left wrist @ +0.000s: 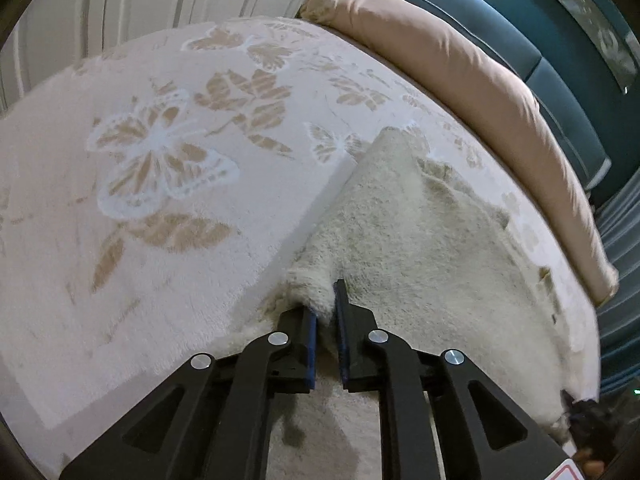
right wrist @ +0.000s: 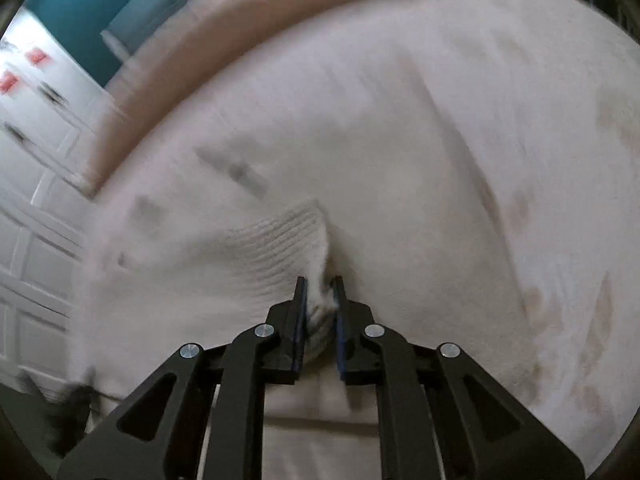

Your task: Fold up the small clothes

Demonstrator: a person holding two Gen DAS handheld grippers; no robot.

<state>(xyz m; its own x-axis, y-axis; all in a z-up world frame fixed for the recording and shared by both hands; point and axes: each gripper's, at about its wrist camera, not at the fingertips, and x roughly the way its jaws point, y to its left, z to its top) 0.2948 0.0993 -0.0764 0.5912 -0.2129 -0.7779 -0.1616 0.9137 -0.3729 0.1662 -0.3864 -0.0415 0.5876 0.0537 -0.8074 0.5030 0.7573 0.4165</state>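
Fleecy cream-white small garment (left wrist: 420, 240) lies on the pale pink plush blanket with tan butterfly and leaf print (left wrist: 160, 152), which covers the bed. Left gripper (left wrist: 326, 312) is clamped on a fuzzy edge bunch; right gripper (right wrist: 320, 300) is pinched on the ribbed knit edge. Both near corners look held, cloth slack between them. Right view is motion-blurred, so detail there is poor.

Judgement: fold is at the lift-and-carry stage. To do it well:
- keep both pinches firm, fleece is thick and can slip
- raise both corners evenly, keep the edge taut
- carry toward the far edge near the tan-pink bolster pillow (left wrist: 460, 80), lay flat, then release.
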